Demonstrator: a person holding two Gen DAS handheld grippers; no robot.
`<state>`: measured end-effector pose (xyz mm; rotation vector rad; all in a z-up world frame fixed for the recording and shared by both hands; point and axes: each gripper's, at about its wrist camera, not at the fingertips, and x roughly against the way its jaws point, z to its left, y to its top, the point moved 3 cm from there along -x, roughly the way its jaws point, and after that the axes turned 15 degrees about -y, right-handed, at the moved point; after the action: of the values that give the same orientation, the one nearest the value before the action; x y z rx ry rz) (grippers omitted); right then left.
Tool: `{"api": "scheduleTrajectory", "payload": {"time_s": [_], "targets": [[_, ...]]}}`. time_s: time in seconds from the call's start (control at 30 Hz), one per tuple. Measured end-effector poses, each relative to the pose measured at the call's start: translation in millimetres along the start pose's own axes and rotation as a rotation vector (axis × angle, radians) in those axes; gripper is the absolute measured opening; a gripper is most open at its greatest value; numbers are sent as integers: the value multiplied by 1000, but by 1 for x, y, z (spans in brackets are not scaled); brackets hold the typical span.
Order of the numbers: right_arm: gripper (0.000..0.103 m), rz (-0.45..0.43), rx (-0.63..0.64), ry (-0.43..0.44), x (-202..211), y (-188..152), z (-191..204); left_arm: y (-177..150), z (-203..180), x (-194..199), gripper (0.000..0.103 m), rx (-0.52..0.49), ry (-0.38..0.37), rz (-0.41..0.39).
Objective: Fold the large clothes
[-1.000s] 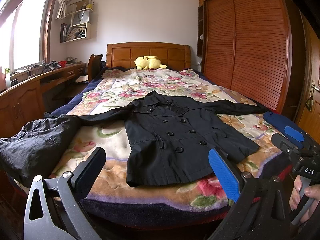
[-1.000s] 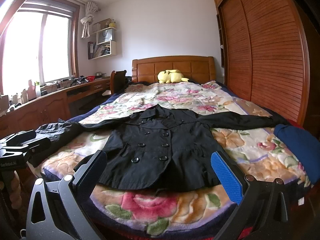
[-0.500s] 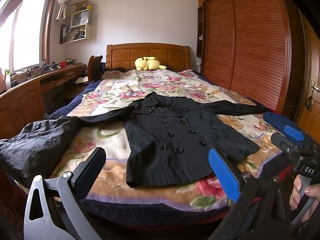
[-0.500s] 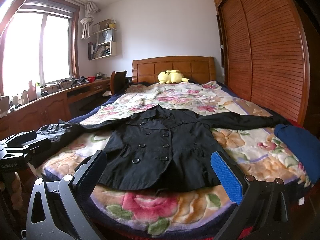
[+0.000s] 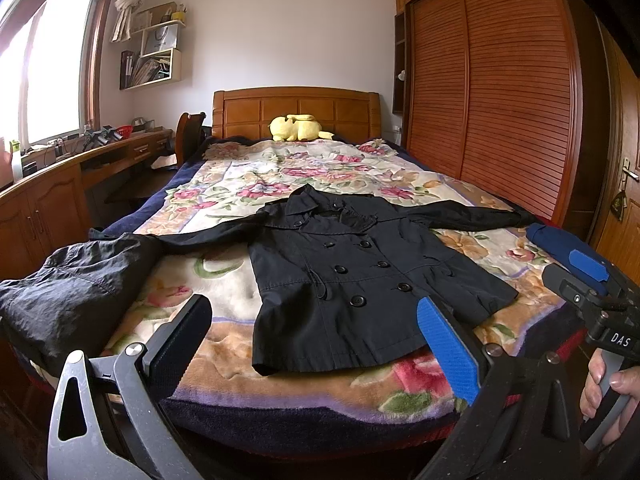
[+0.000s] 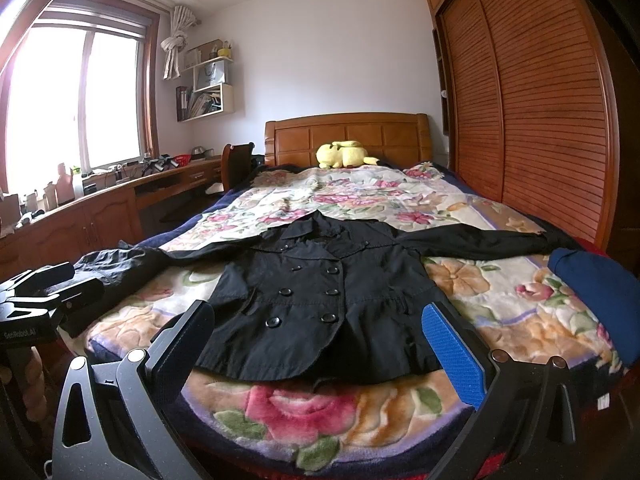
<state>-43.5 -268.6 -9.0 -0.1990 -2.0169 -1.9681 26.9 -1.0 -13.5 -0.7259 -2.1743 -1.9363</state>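
A black double-breasted coat (image 5: 360, 276) lies flat, front up, on the floral blanket (image 5: 248, 184) of the bed, sleeves spread to both sides; it also shows in the right wrist view (image 6: 316, 296). My left gripper (image 5: 316, 344) is open and empty, held off the foot of the bed, short of the coat's hem. My right gripper (image 6: 320, 348) is open and empty, also at the foot of the bed just short of the hem. Each gripper shows in the other's view: the right one (image 5: 588, 280), the left one (image 6: 44, 292).
A second dark garment (image 5: 72, 284) lies crumpled at the bed's left front corner. A blue folded cloth (image 6: 600, 292) sits at the right edge. A yellow plush toy (image 5: 298, 127) rests by the headboard. A wooden desk (image 5: 60, 184) runs along the left, a wardrobe (image 5: 500, 92) along the right.
Both views have shifted very slightly; the coat, the other clothes and both grippers' jaws stay as they were.
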Motion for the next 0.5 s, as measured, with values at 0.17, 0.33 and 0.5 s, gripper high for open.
{"api": "scheduleTrajectory", "payload": {"time_s": [0.17, 0.33, 0.5], "targets": [[103, 1, -1, 0, 0, 0, 0, 0, -1, 0, 103, 1, -2, 1], [103, 1, -4, 2, 1, 1, -1, 0, -1, 0, 103, -1, 0, 0], [103, 2, -7, 4, 0, 1, 0, 0, -1, 0, 103, -1, -1, 0]]}}
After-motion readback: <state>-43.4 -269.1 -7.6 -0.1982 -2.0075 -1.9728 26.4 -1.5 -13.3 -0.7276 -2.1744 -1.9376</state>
